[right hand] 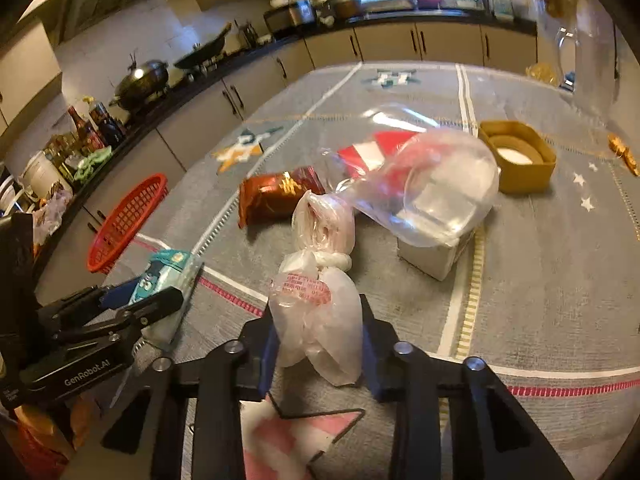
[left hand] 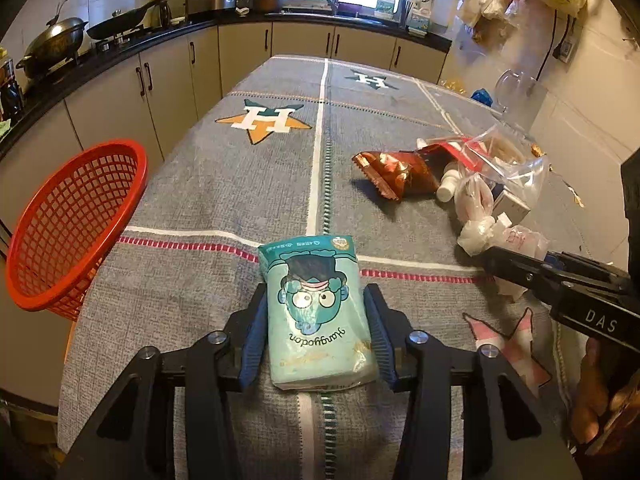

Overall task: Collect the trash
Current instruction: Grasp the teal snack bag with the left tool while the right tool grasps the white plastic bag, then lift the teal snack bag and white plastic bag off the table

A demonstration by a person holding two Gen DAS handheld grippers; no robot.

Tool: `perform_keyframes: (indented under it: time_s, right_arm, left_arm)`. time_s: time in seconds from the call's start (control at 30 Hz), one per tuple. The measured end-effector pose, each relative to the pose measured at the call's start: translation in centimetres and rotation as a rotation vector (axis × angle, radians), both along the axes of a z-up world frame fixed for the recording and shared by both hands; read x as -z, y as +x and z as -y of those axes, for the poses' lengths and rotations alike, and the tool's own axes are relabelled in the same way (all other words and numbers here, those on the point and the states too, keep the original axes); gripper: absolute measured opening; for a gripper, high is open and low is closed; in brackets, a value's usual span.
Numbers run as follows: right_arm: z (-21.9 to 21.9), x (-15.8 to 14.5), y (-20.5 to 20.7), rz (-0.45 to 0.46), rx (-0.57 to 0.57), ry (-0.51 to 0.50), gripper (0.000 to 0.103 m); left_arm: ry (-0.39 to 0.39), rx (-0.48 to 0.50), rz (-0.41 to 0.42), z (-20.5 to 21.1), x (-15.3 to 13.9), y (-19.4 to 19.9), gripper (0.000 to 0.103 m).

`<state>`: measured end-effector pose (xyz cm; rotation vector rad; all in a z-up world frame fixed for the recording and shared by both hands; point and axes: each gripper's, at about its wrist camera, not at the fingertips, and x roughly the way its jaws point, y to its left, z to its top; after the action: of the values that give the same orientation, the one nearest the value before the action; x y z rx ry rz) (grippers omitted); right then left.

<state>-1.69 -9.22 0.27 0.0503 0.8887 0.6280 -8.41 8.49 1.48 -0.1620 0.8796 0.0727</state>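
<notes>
I have both tools loaded, so the job now is to carry without dropping. My left tool point(left hand: 318, 320) has its blue pads closed against the sides of the teal tissue pack point(left hand: 316, 312), which sits over the near edge of the surface point(left hand: 200, 184); I judge the grip is low on the pack, so I should keep it steady while swinging toward the red mesh basket point(left hand: 72, 224) hanging off the left edge. My right tool point(right hand: 318, 344) is pinched on the knotted white plastic bag point(right hand: 316, 312), near the right part of the near edge; the film is soft, so I should lift slowly and watch for slipping. The brown snack wrapper point(right hand: 276, 196) and clear bag point(right hand: 428, 184) wait mid-surface. Both tools point forward and steeply down, the left one visible alongside in the right view.
</notes>
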Motion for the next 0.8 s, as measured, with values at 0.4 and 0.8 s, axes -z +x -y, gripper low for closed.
perform_keyframes:
  time_s: [0.4, 0.8]
  right_arm:
    - [-0.2, -1.3, -1.9, 0.140, -0.001, 0.003, 0.033]
    - [-0.6, -2.0, -3.3, 0.220, -0.031, -0.012, 0.033]
  left_arm:
    - [0.005, 0.016, 0.073, 1.3, -1.1, -0.1, 0.043]
    - [0.007, 0.013, 0.090, 1.2, -1.2, -0.3, 0.043]
